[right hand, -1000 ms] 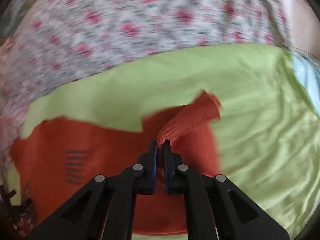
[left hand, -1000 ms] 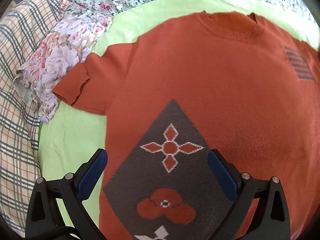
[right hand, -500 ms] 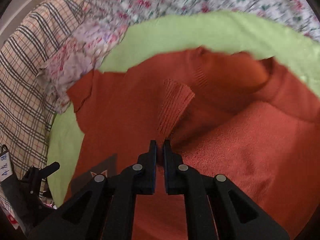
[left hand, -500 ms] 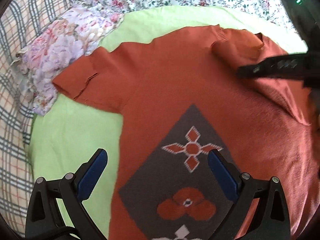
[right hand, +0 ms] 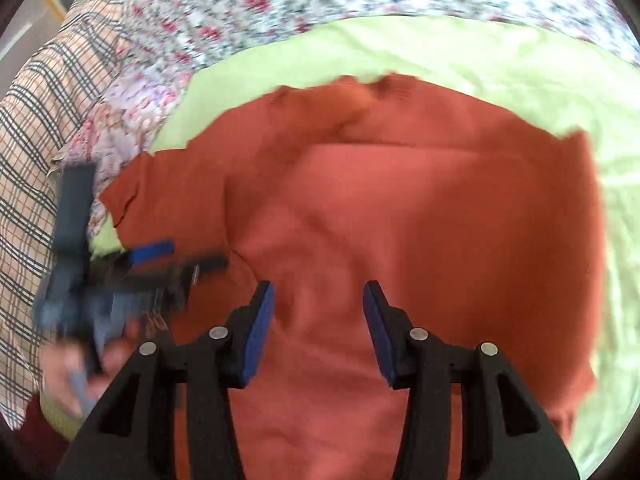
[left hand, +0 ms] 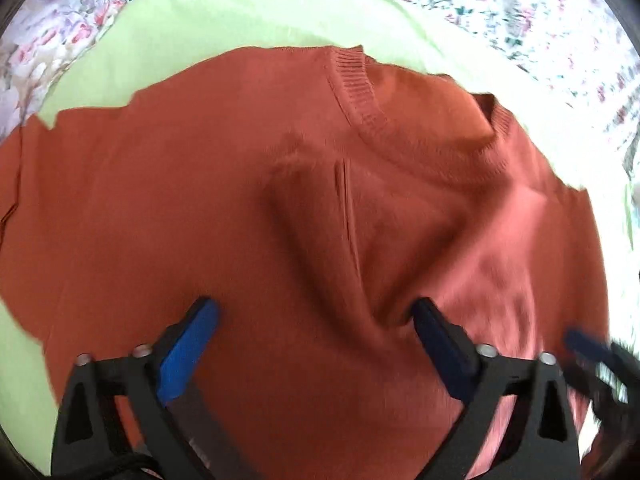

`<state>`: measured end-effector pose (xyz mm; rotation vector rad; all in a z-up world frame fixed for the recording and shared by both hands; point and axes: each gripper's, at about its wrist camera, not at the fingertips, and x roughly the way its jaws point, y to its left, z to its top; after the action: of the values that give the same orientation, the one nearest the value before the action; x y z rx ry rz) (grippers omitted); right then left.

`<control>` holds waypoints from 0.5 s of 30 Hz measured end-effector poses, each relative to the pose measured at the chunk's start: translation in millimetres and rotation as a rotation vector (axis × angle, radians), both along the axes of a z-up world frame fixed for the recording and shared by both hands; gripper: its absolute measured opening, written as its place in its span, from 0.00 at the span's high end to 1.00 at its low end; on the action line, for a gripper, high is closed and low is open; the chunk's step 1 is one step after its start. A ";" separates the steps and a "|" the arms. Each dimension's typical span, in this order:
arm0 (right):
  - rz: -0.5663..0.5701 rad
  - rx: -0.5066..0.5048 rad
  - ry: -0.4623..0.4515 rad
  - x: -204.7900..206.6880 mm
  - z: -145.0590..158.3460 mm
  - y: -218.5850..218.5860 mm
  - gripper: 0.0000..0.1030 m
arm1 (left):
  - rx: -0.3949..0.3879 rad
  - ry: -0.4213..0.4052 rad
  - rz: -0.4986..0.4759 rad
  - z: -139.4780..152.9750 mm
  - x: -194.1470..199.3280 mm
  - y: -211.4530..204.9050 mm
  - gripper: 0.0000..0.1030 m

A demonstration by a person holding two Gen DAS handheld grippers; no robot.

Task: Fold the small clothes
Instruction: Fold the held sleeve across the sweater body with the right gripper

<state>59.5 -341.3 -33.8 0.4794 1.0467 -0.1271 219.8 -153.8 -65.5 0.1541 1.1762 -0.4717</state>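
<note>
We see the orange sweater lying on the green sheet, with 1 side already folded over the middle, so a paler inner face shows. Our left gripper hovers over the body of the sweater, jaws wide and empty. Our right gripper is above the folded part, jaws also apart, holding nothing. The ribbed collar lies at the far edge. We judge that the next step is the other sleeve. To do it well, we should pinch the sleeve near its cuff, lift low, and lay it flat so the 2 folded edges meet without wrinkles.
</note>
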 end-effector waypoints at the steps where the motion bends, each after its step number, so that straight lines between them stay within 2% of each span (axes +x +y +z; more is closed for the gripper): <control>1: -0.012 0.002 0.003 -6.1 -0.4 -4.8 0.54 | 0.001 -0.024 -0.003 0.6 2.9 -4.0 0.20; 2: -0.027 0.006 0.006 -13.6 -1.0 -9.9 0.54 | -0.006 -0.051 -0.009 3.5 3.0 -5.9 0.42; 3: -0.033 0.008 0.007 -16.6 -1.5 -11.6 0.54 | -0.003 -0.082 -0.020 8.4 1.3 -6.0 0.77; 4: -0.038 0.010 0.009 -20.8 -2.1 -13.9 0.54 | -0.006 -0.081 -0.026 10.4 0.6 -3.9 0.87; 5: -0.038 0.010 0.010 -22.5 -2.6 -14.1 0.54 | -0.024 -0.075 -0.027 12.8 -0.3 0.7 0.91; 6: -0.036 0.010 0.013 -23.8 -3.1 -14.2 0.54 | -0.042 -0.085 -0.017 17.3 -3.6 11.7 0.93; 7: -0.031 0.012 0.012 -24.9 -3.7 -13.4 0.54 | -0.029 -0.104 -0.011 20.3 -7.2 18.7 0.93; 10: 0.000 0.013 0.009 -23.3 -2.6 -5.0 0.54 | 0.043 -0.154 -0.010 18.9 -20.5 42.7 0.92; 13: 0.029 0.004 -0.003 -23.8 -0.6 3.4 0.54 | 0.123 -0.181 -0.047 7.6 -27.6 49.4 0.82; 14: 0.036 -0.002 -0.003 -23.6 -0.4 5.6 0.54 | 0.139 -0.184 -0.046 8.3 -27.8 48.0 0.67; 15: 0.045 -0.006 -0.003 -23.9 0.0 7.6 0.54 | 0.150 -0.178 -0.050 11.2 -24.1 42.5 0.46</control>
<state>35.5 -333.7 -33.8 0.4500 1.0533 -0.0894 195.6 -111.3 -54.4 0.3492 1.0342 -0.4042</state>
